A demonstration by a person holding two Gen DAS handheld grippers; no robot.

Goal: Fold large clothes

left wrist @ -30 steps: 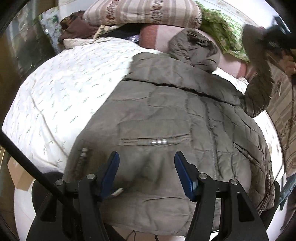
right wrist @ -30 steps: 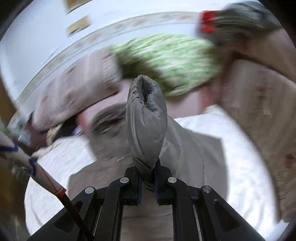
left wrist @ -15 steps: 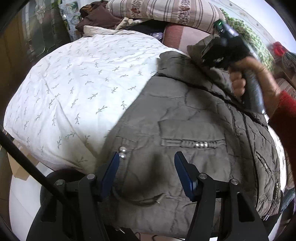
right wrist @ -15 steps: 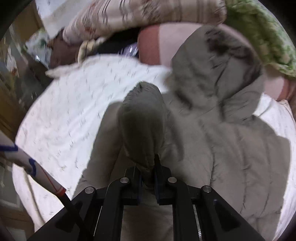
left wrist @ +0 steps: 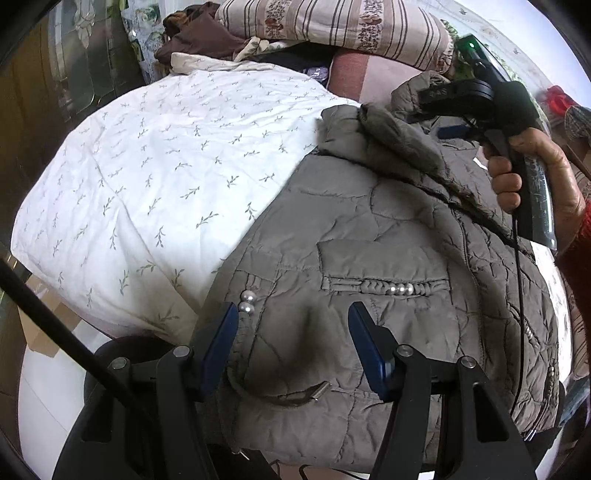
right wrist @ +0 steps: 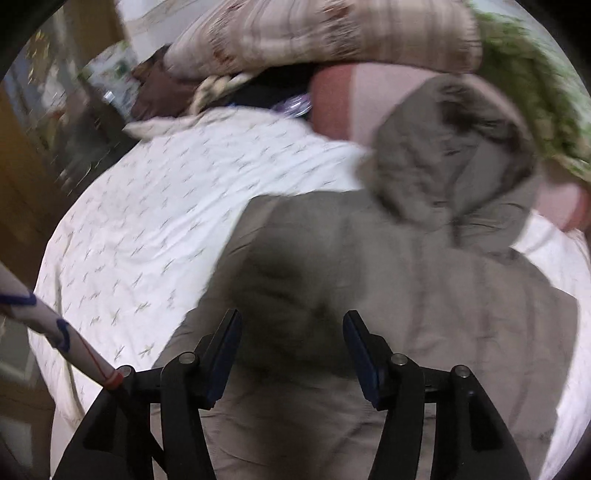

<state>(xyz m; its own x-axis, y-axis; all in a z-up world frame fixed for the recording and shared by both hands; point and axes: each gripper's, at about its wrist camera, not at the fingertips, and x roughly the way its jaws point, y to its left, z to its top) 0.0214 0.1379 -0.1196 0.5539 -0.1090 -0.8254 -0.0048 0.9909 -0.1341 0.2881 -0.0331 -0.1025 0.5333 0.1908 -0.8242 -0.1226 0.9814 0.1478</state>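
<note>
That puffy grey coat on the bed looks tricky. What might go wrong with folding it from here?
Both pairs of jaws are open, so nothing pins the coat. The sleeve laid across its chest is bulky and could spring back. The pearl beads sit right by the left gripper and might snag or get pinched. The coat's hem hangs over the edge of the bed, so it could slide off.

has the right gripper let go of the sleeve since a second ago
Yes. The right gripper was shut on the jacket sleeve; now its jaws stand open and empty above the jacket, with the sleeve laid across the body, short of the striped pillow.
</note>
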